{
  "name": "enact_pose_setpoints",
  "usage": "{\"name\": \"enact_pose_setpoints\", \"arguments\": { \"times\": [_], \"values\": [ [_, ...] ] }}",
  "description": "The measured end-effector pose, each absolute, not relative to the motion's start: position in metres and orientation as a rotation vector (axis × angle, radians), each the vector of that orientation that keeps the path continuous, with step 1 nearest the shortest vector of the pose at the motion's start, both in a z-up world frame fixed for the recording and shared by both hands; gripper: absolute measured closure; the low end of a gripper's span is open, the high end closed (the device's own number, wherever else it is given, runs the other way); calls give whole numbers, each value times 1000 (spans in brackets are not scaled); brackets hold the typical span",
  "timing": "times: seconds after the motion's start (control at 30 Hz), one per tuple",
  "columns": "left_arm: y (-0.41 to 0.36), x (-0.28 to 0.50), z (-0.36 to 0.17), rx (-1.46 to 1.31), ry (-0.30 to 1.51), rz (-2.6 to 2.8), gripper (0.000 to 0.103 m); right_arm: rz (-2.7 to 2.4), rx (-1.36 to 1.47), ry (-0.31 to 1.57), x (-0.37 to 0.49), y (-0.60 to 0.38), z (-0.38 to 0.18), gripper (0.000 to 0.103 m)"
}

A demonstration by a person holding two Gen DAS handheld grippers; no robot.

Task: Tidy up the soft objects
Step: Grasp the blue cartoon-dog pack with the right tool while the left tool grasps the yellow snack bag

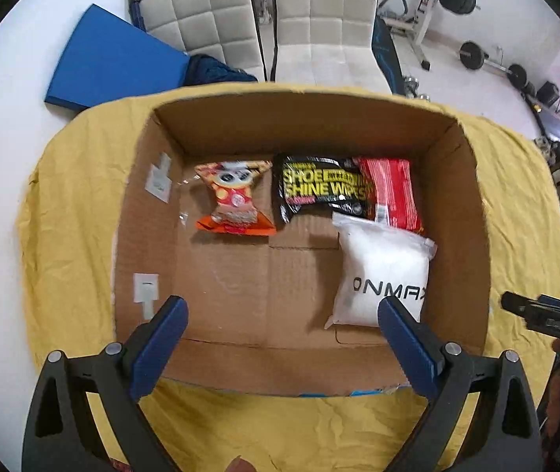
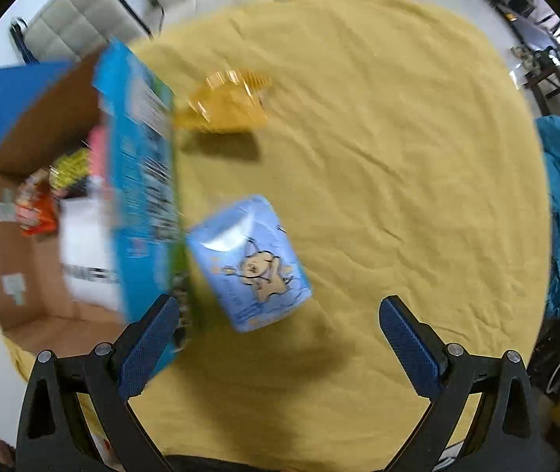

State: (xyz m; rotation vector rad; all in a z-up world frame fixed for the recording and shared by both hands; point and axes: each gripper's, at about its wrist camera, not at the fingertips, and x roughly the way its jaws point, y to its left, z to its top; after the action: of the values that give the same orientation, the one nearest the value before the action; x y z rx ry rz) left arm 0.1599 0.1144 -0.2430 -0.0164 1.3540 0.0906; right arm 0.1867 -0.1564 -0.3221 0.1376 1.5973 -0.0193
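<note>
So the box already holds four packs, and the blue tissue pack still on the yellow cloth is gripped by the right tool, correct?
Not quite. The right tool is open and holds nothing; the blue tissue pack lies free on the yellow cloth ahead of it, as the right wrist view shows. The box does hold four packs.

I see four soft packs lying flat in the cardboard box (image 1: 472,204): an orange snack bag (image 1: 233,196), black shoe-wipes pack (image 1: 319,190), red packet (image 1: 396,192), white pouch (image 1: 382,271). A blue tissue pack (image 2: 248,263) and yellow bag (image 2: 227,102) lie outside on the cloth.
</note>
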Motion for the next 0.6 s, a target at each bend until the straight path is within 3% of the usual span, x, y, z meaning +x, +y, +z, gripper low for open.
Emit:
{"name": "enact_pose_setpoints", "arguments": {
  "times": [0.17, 0.3, 0.37, 0.43, 0.5, 0.53, 0.57, 0.6],
  "values": [
    [101, 165, -264, 13, 1401, 104, 4, 66, 171, 1689, 192, -152, -377, 1],
    [95, 167, -275, 20, 1426, 109, 4, 123, 287, 1706, 193, -163, -390, 1],
    [91, 168, -279, 15, 1444, 106, 4, 92, 282, 1711, 193, -170, -396, 8],
    [88, 167, -281, 21, 1446, 107, 4, 97, 286, 1725, 193, -172, -403, 32],
    [84, 167, -282, 29, 1451, 107, 4, 114, 266, 1721, 192, -167, -408, 41],
    [82, 168, -281, 30, 1452, 107, 4, 126, 234, 1704, 193, -161, -406, 65],
    [79, 168, -280, 30, 1451, 106, 4, 135, 236, 1705, 192, -159, -405, 66],
    [78, 169, -278, 30, 1449, 103, 4, 115, 222, 1704, 192, -157, -403, 74]
  ]
}}
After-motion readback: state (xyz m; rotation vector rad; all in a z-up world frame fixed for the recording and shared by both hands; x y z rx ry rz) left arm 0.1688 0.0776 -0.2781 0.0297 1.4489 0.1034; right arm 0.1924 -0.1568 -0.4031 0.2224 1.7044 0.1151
